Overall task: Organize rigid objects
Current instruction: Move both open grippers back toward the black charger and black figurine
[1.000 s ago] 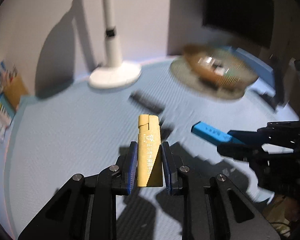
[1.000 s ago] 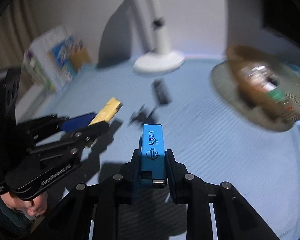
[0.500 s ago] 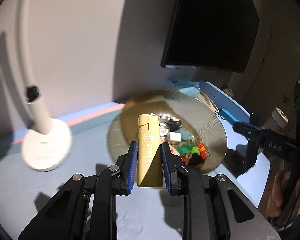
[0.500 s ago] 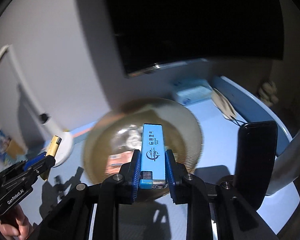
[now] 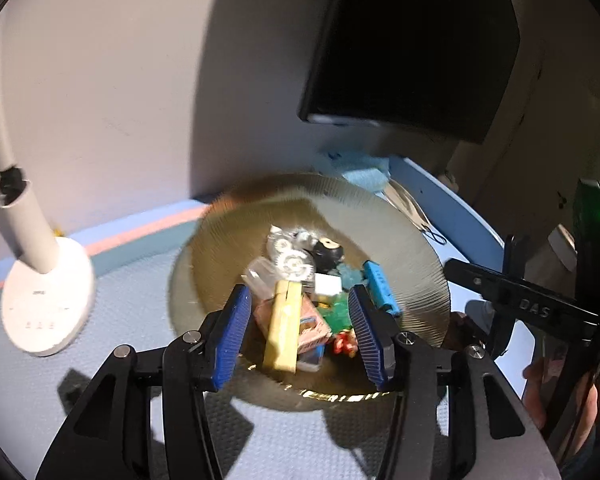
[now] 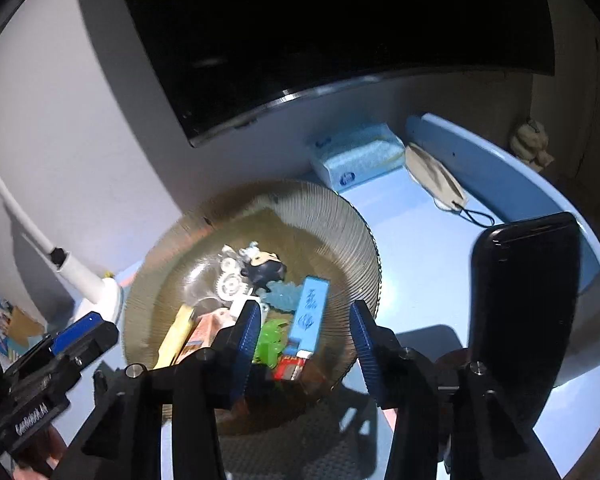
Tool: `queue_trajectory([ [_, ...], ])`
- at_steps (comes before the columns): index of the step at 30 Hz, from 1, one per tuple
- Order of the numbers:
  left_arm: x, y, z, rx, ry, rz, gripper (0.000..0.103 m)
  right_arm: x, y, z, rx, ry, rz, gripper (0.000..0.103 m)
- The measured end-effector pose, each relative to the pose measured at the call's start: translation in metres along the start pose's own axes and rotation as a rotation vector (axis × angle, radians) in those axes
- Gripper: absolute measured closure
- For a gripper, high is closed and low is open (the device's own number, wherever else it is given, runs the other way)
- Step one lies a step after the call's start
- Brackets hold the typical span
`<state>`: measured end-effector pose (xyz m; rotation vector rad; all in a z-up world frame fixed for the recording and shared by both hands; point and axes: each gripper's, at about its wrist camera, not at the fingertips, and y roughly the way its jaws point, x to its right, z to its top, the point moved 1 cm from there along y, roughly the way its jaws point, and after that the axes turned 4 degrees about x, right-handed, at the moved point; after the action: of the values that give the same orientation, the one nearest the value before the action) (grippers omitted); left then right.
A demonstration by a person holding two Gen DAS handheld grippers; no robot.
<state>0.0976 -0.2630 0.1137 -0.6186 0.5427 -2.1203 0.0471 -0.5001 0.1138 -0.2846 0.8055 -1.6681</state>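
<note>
left wrist: looks steeply down, close over the bowl (image 5: 428, 276)
right wrist: likewise
shared: bowl, lamp base (image 5: 46, 300)

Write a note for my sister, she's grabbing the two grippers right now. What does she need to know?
Left gripper: jaws opening, nothing pressed between them; the yellow lighter lies in the bowl.
Right gripper: jaws opening too, nothing gripped; the blue lighter lies in the same bowl.
Done: both lighters are in the bowl among the small toys.
Left: pull both grippers back. These views show no other loose pieces on the table, so look around before going on.
</note>
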Motion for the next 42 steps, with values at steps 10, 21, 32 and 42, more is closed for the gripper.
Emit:
queue_trajectory([
  [10, -0.076, -0.105, -0.041, 0.086, -0.119, 0.16, 0.034, -0.046, -0.031, -0.035, -0.009, -0.072, 0.109, 0.047],
  [21, -0.178, -0.168, -0.149, 0.053, -0.368, 0.32, 0.034, -0.149, -0.01, -0.119, -0.093, -0.276, 0.231, 0.044],
  [32, -0.203, -0.14, -0.204, 0.0, -0.41, 0.398, 0.032, -0.167, 0.042, -0.174, -0.157, -0.322, 0.218, 0.043],
  [42, -0.199, -0.136, -0.205, -0.013, -0.389, 0.377, 0.018, -0.186, 0.048, -0.185, -0.171, -0.43, 0.158, 0.011],
])
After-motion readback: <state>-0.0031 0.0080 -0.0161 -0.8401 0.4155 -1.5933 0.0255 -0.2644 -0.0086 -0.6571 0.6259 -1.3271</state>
